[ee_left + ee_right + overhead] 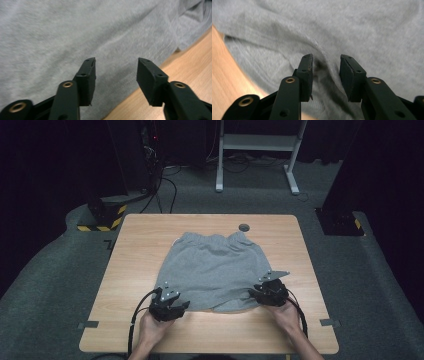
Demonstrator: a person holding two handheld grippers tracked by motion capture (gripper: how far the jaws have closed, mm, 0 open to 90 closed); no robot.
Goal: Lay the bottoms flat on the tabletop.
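A pair of grey shorts [215, 270] lies flat on the wooden table [140, 235], waistband toward the far side. My left gripper [172, 304] hovers at the near left hem, open, with grey shorts [75, 37] fabric beneath its jaws and nothing between them. My right gripper [260, 292] is at the near right hem, open, its jaws straddling a raised fold of the grey shorts [362, 30] without closing on it. In the left gripper view my left gripper [116, 62] stands over the hem edge. My right gripper [325, 60] points down at the crease.
A small dark round grommet [244, 227] sits in the table near the far edge. Bare wood [190, 60] runs along the near side of the shorts. A white desk frame [257, 145] and black stands stand on the carpet beyond the table.
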